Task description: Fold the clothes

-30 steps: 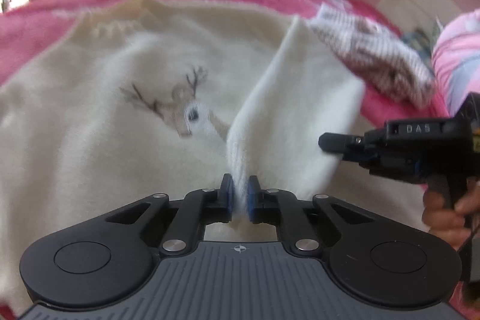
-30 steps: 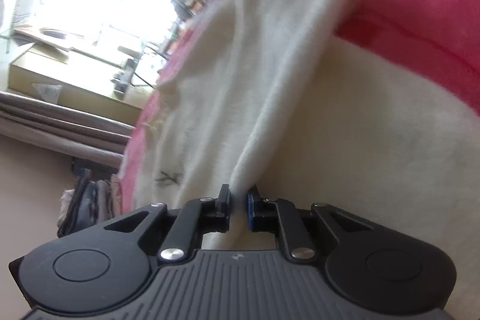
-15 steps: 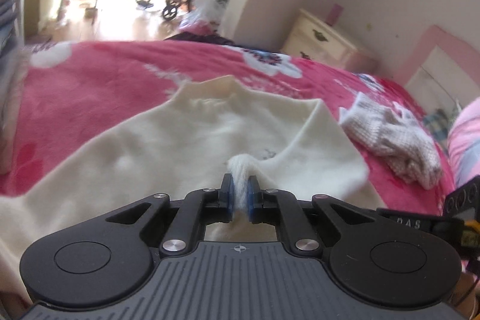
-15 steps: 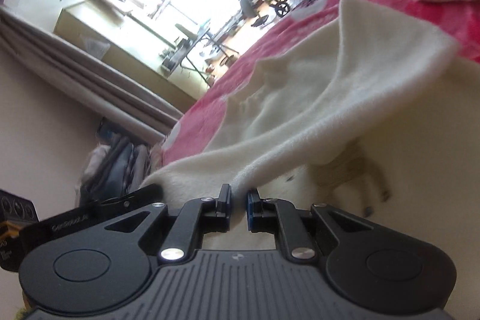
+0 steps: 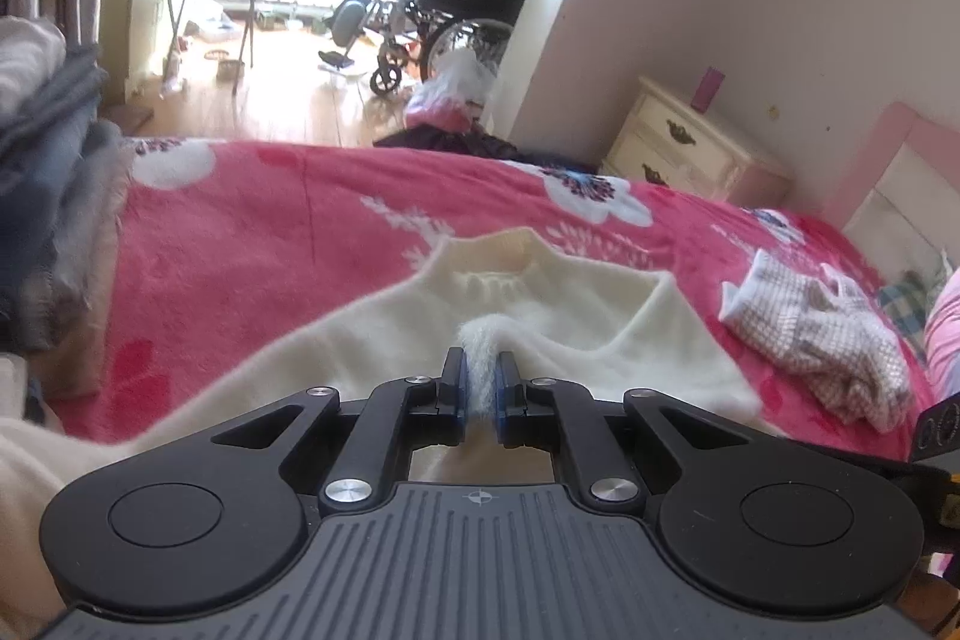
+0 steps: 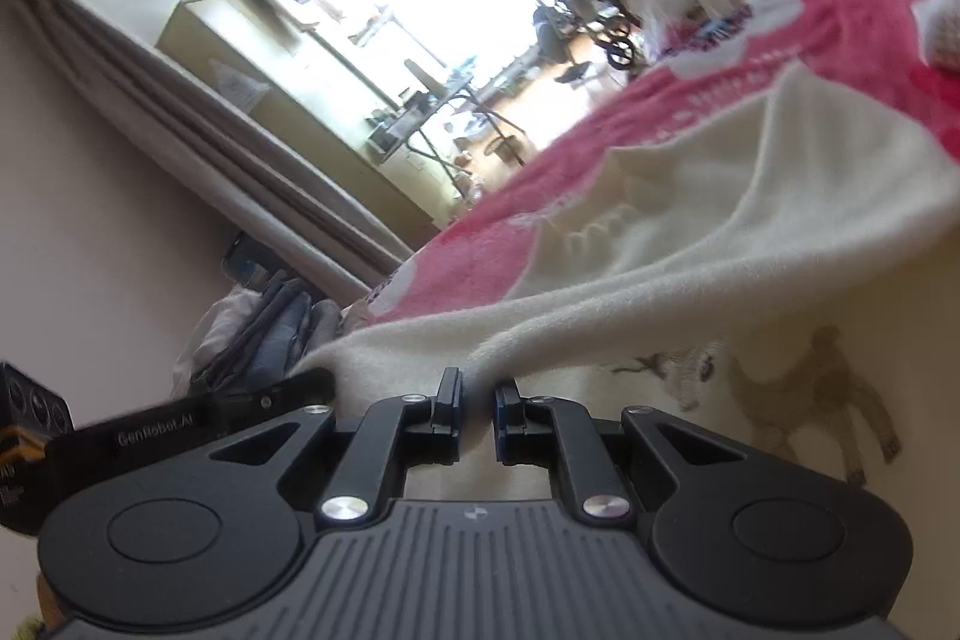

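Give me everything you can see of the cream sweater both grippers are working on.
The cream fuzzy knit sweater lies on the pink floral blanket, its ribbed collar at the far end. A deer picture shows on its front in the right wrist view. The left gripper is shut on a bunched edge, and the right gripper is shut on another edge; the cloth between is lifted and folded over the body. A checked cloth lies apart on the blanket beside it.
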The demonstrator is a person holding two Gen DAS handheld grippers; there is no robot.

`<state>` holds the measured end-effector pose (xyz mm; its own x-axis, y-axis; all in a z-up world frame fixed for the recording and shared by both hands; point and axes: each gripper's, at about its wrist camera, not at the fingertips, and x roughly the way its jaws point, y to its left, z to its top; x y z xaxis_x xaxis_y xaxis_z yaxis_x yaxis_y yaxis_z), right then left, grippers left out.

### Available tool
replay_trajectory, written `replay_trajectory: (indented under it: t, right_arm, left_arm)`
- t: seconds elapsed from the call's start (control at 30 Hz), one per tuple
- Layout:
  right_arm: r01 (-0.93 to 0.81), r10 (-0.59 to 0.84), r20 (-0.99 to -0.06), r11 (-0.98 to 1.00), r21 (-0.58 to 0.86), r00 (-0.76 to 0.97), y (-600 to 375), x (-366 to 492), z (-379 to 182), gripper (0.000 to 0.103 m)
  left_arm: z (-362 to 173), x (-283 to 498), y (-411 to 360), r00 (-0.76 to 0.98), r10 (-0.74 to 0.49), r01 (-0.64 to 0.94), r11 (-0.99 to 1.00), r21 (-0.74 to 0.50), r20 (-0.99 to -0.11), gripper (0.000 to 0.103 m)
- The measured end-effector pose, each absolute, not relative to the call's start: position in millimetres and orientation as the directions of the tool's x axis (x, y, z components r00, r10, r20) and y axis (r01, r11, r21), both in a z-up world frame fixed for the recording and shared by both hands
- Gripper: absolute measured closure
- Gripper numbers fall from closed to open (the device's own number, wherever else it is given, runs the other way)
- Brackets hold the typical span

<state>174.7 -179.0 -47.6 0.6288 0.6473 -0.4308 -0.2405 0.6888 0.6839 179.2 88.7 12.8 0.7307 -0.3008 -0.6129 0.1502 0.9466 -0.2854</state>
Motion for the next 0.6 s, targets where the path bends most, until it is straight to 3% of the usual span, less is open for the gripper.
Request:
replay_trajectory:
  t: [0.07, 0.2, 0.33, 0.4, 0.47, 0.6]
  right_arm:
    - [-0.266, 0.654, -0.469, 0.709, 0.653, 0.594, -170.1, 172.9, -58.5, 0.087]
    - [-0.243, 0.644, -0.629, 0.757, 0.606, 0.436, -165.9, 175.1, -100.3, 0.078]
    - [-0.271, 0.639, -0.616, 0.762, 0.588, 0.461, -214.3, 163.1, -97.7, 0.077]
    - [-0.316, 0.609, -0.589, 0.788, 0.529, 0.532, -245.8, 156.4, -83.8, 0.068]
    - [-0.284, 0.468, -0.583, 0.879, 0.383, 0.664, -281.5, 157.9, -70.8, 0.061]
    - [-0.206, 0.231, -0.622, 0.972, 0.113, 0.748, -324.5, 188.2, -81.7, 0.06]
  left_arm:
    - [-4.8, 180.7, 88.1, 0.691, -0.273, 0.148, 0.96, -0.238, -0.669, 0.096]
    - [-38.3, 180.3, 86.9, 0.622, -0.182, 0.123, 0.983, -0.134, -0.762, 0.091]
    - [-44.0, 171.3, 90.7, 0.639, -0.145, 0.098, 0.989, -0.107, -0.755, 0.078]
    - [-35.7, 165.2, 89.6, 0.684, -0.161, 0.106, 0.987, -0.121, -0.712, 0.073]
    - [-33.7, 163.8, 79.7, 0.69, -0.204, 0.156, 0.979, -0.132, -0.695, 0.071]
    - [-51.0, 164.9, 33.3, 0.641, -0.265, 0.288, 0.953, -0.094, -0.72, 0.071]
